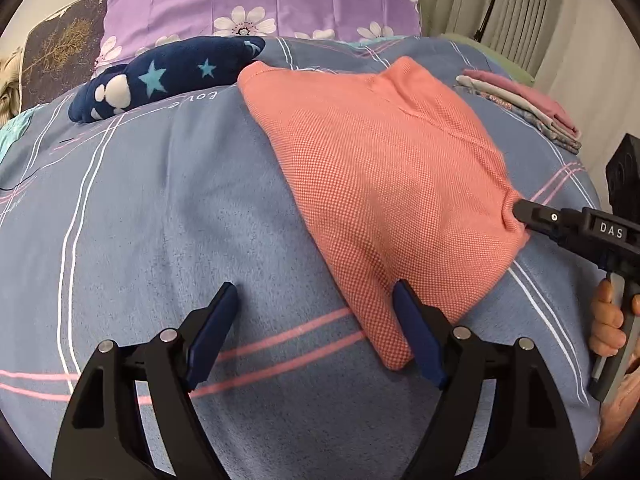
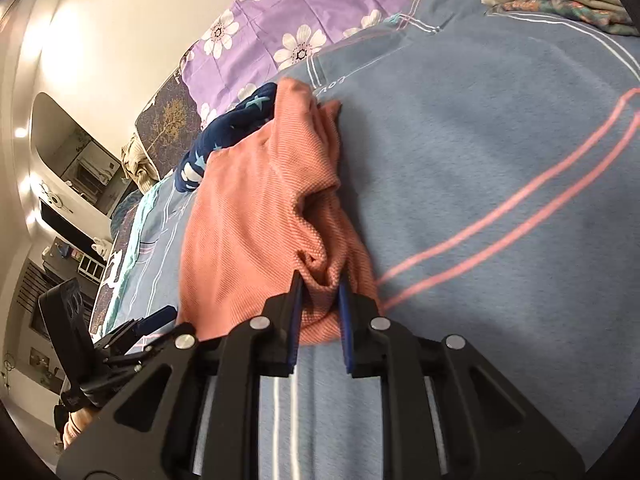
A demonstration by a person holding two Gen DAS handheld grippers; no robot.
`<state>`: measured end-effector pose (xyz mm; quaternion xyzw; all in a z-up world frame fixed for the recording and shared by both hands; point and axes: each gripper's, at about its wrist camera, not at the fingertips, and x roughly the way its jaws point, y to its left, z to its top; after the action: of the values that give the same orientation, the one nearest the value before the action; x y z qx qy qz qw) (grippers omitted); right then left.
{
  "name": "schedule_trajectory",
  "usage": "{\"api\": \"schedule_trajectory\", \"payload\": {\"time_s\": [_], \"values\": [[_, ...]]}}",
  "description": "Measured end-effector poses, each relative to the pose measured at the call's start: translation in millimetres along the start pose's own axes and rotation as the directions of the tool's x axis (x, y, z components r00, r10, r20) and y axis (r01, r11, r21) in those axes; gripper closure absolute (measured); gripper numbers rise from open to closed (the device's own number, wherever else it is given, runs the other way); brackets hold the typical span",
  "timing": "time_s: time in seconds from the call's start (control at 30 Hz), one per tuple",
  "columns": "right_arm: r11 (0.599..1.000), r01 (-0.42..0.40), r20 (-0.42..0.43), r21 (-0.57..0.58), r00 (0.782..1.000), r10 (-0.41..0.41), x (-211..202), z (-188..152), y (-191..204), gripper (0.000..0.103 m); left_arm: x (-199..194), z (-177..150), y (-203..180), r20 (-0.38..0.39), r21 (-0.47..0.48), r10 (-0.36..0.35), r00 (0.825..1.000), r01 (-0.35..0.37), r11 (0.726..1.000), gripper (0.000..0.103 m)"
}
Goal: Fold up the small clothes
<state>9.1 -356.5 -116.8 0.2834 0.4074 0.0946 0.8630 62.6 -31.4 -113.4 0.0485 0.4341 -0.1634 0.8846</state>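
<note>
The coral knit garment lies flat on the blue bed cover, already folded into a rough wedge: broad at the far end, narrowing toward the near end. Its long axis runs near-to-far, slightly skewed left at the far end. The right tool is clamped on a bunched pinch of the garment's right-hand near corner; the right wrist view shows cloth puckered between the closed fingers. The left tool is spread wide and grips nothing: its right finger sits touching or just beside the garment's near tip, while the left one stands over bare cover. So the garment lies ahead and to the right of the left tool, and ahead and to the left of the right tool. The right tool already owns the fabric; the left is nearer the near tip. Likely next step: the left tool shifts right to take the near edge, then both carry it far along the long axis. The finished stack of folded clothes sits far right, well apart. A navy star-print piece lies far left, just beside the garment's far corner.
</note>
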Motion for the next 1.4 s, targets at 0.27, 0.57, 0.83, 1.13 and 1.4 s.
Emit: {"api": "schedule_trajectory", "payload": {"time_s": [0.27,0.57,0.83,1.13,1.4], "values": [[0.995,0.103,0.058,-0.014,0.993,-0.102,-31,3,-13,0.095,-2,-5,-1,0.007,-0.023,-0.012,1.0,0.012,1.0,0.023],[0.99,0.003,0.01,-0.14,1.0,-0.001,-18,15,23,0.055,-2,-7,-2,0.008,-0.019,0.008,1.0,-0.008,1.0,0.023],[0.968,0.217,-0.105,-0.126,0.968,-0.23,-16,-8,-4,0.103,-2,-9,3,0.01,-0.034,-0.018,1.0,0.018,0.999,0.021],[0.96,0.127,0.026,-0.248,0.992,-0.124,-31,9,42,0.099,-30,11,-3,0.114,-0.054,-0.092,0.989,0.099,0.994,0.058],[0.961,0.175,-0.077,-0.214,0.978,-0.195,17,1,26,0.103,21,11,-13,0.029,-0.008,-0.138,0.99,0.138,0.99,0.066]]}}
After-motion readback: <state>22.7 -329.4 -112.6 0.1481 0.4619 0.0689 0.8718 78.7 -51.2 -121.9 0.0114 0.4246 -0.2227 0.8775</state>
